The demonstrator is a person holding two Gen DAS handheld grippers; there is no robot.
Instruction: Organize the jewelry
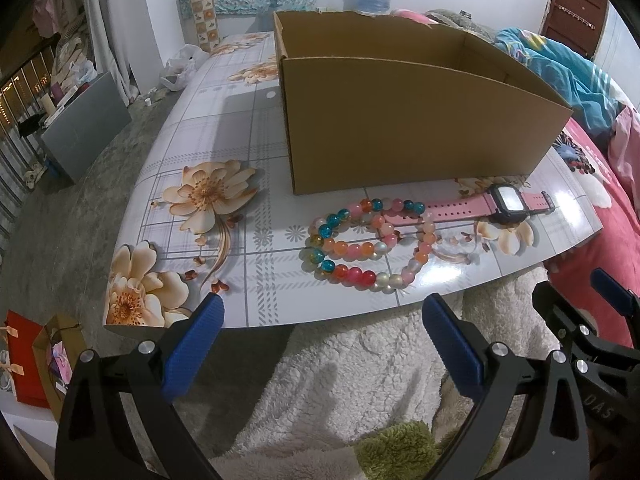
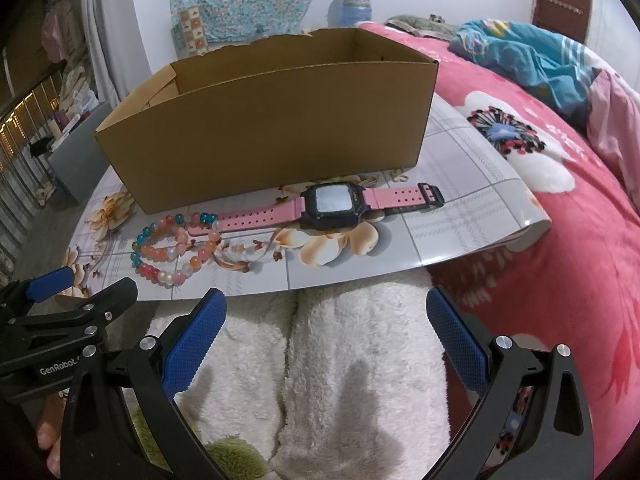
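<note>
Behind bracelets (image 1: 362, 242) and watch (image 2: 336, 204), cardboard box (image 1: 400, 120)

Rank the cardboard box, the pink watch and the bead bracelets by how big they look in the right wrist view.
1. cardboard box, by far the largest.
2 and 3. pink watch and bead bracelets: the watch stretches longer, the bracelets cover a rounder patch; too close to rank.

White walls (image 1: 132, 8), a grey floor (image 1: 60, 216), a brown door (image 1: 576, 12), and a pink-covered bed (image 2: 560, 240).
</note>
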